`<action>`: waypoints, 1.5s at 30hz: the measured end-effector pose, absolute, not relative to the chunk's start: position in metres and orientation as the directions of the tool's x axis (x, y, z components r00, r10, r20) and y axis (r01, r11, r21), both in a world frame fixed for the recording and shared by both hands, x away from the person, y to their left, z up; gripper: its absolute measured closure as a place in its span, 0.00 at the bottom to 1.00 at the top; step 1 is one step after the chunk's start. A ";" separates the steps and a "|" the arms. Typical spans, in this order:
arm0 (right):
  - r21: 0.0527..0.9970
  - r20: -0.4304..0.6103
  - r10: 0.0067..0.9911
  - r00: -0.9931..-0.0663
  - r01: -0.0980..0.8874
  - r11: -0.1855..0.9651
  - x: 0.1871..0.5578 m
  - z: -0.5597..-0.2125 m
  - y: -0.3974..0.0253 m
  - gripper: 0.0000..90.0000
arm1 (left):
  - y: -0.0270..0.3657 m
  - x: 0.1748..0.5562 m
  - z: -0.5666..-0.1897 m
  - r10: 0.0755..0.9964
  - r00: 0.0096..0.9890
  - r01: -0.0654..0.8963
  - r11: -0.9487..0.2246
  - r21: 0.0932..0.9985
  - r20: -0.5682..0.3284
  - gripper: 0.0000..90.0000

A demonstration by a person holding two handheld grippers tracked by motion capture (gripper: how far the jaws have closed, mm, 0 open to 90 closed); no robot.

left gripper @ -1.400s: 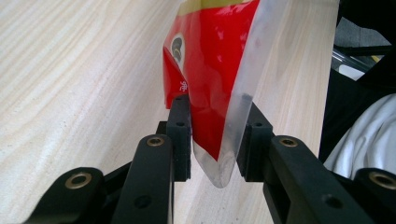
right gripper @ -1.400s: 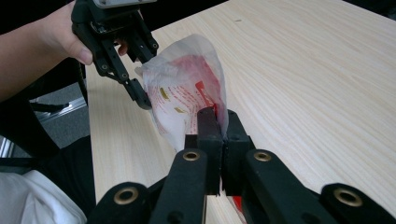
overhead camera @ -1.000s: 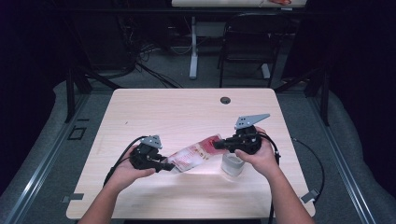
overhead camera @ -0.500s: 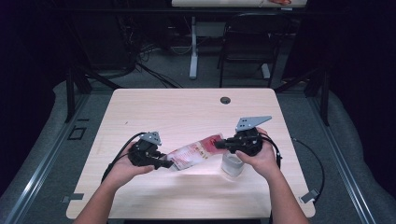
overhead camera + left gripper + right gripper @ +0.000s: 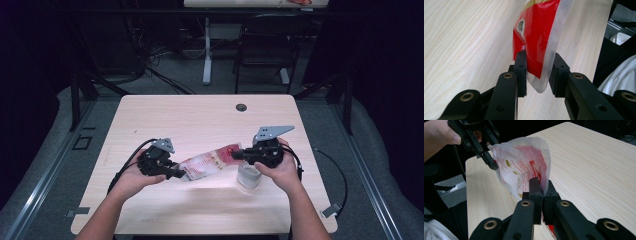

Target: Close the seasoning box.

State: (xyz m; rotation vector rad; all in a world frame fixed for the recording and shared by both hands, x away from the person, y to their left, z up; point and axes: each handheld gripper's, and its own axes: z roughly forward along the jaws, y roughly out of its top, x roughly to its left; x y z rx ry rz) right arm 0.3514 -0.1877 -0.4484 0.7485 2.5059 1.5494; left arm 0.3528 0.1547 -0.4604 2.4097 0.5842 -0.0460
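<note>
The red pouch (image 5: 210, 163) spans both grippers — right gripper (image 5: 541, 185) clamped on one end, left gripper (image 5: 537, 70) loosely straddling the other.

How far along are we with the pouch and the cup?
Done: the pouch is off the table, strung between both claws. In hand: the right claw is shut on one end; the left claw straddles the other edge with a gap showing. Left: likely getting it to the cup beneath the right hand, if that is the goal.

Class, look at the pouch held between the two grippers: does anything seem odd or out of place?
Nothing spilled or torn. The red pouch hangs above the table, pinched by the right gripper, while the left gripper grips loosely.
</note>
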 end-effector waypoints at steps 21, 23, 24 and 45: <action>0.867 0.160 0.470 -0.868 0.351 0.354 0.347 -0.448 -0.192 0.94 | 0.147 0.353 -0.443 0.397 0.907 0.405 -0.736 0.542 -0.137 0.80; 0.867 0.157 0.471 -0.868 0.349 0.355 0.347 -0.447 -0.193 0.94 | 0.146 0.354 -0.441 0.394 0.909 0.400 -0.740 0.541 -0.133 0.80; 0.868 0.157 0.473 -0.867 0.350 0.354 0.346 -0.447 -0.193 0.94 | 0.146 0.354 -0.440 0.397 0.908 0.402 -0.738 0.542 -0.133 0.80; 0.892 0.149 0.495 -0.856 0.332 0.306 0.341 -0.437 -0.209 0.90 | 0.142 0.355 -0.427 0.391 0.913 0.390 -0.754 0.528 -0.117 0.80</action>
